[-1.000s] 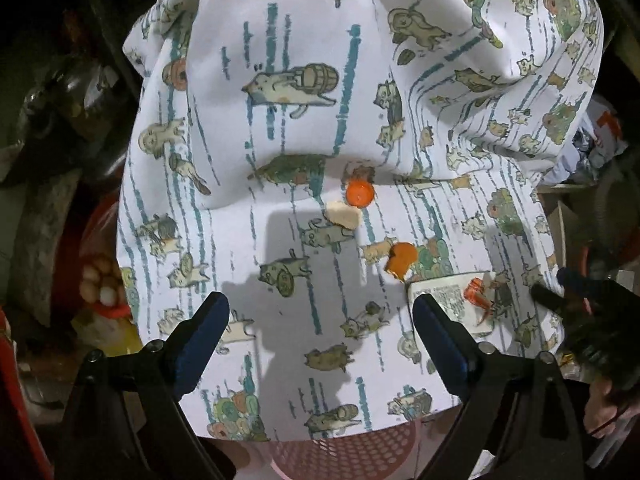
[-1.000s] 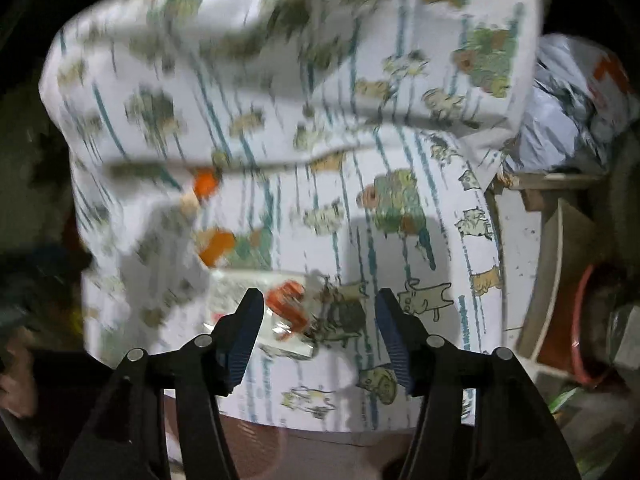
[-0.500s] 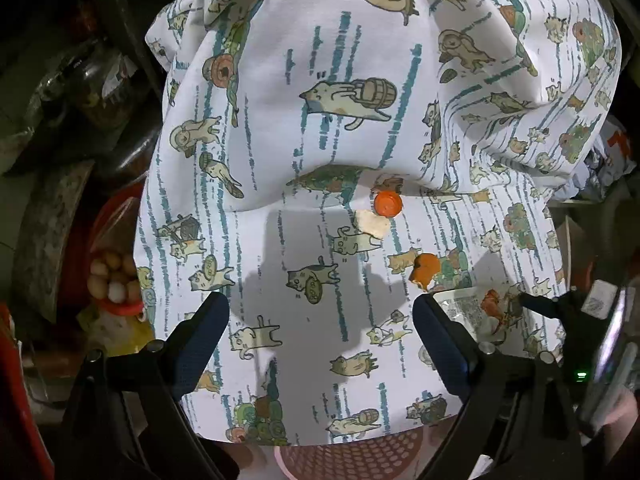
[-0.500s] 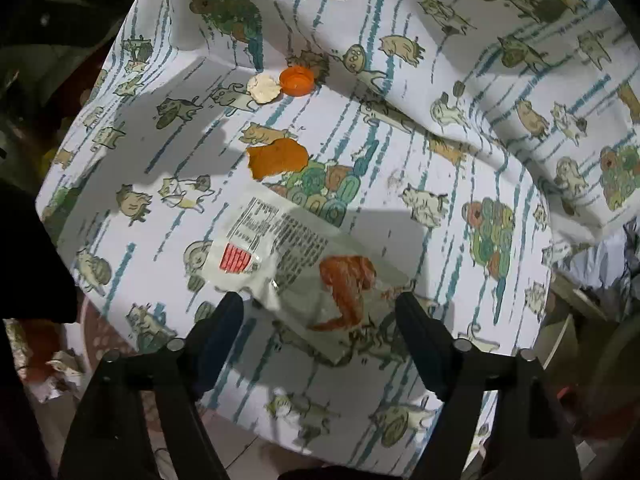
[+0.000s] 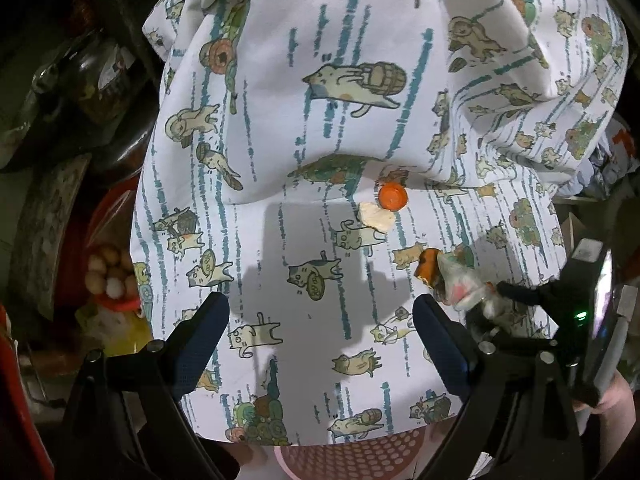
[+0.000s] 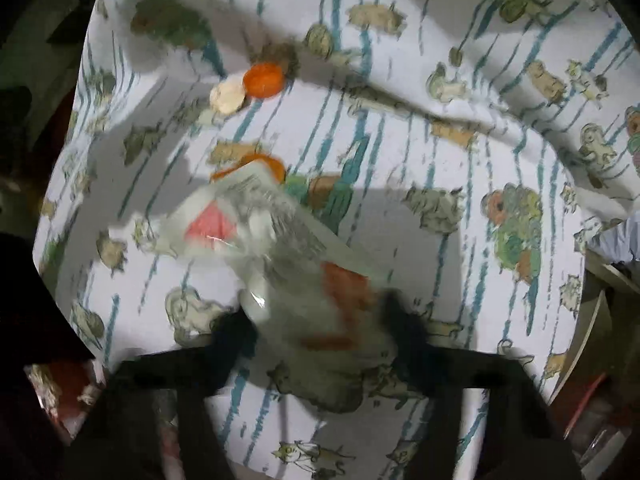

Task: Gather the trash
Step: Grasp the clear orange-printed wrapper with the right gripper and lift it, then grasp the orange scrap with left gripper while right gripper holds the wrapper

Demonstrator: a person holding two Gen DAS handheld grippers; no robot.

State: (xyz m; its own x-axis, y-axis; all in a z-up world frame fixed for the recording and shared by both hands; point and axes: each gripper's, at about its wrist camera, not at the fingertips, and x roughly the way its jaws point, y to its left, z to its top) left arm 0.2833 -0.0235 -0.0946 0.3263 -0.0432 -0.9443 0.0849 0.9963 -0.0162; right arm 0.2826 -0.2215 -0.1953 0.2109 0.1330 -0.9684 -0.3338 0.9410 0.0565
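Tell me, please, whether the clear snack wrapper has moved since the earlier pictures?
Yes. The wrapper lay flat beside the orange peel; now the right gripper pinches it, crumpled and lifted, its far end overlapping that peel.

Cat-print cloth (image 5: 280,128) draped over furniture, dim clutter around (pink perforated basket (image 5: 352,456) below) — harsh overhead light

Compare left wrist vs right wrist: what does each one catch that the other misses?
Left wrist only: the open left gripper, a pink perforated basket below the cloth edge, eggs at far left.
Right wrist only: the wrapper's red triangle label.
Both: right gripper clamping the wrapper, orange cap, pale scrap, cat-print cloth.
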